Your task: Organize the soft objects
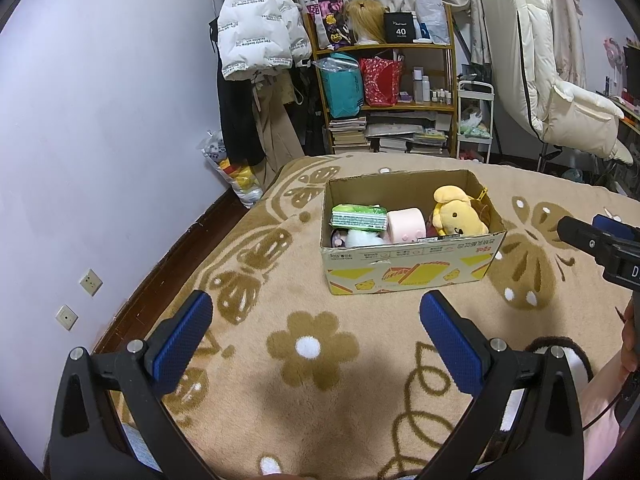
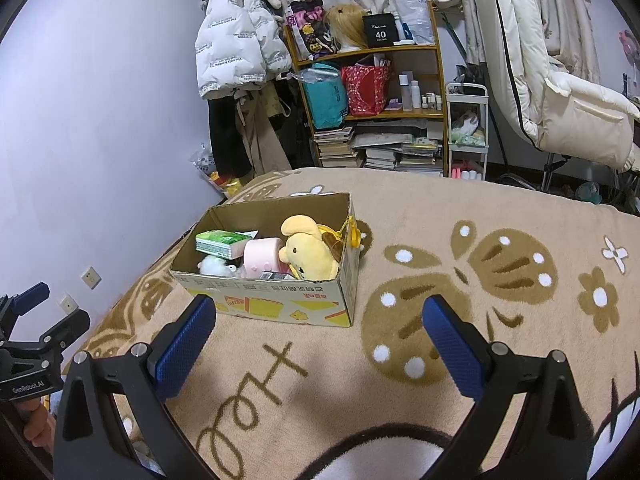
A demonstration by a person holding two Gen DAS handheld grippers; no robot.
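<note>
An open cardboard box stands on the beige patterned blanket. Inside it lie a yellow plush dog, a pink roll-shaped soft toy, a green tissue pack and a white fluffy toy. My left gripper hovers open in front of the box, nothing between its blue pads. My right gripper is open too, just before the box's right corner and empty. Each gripper shows at the edge of the other's view.
The blanket covers a bed that meets a lilac wall on the left. Behind it stand a crowded wooden shelf, hanging coats, a white cart and a padded chair. A hand holds the right gripper.
</note>
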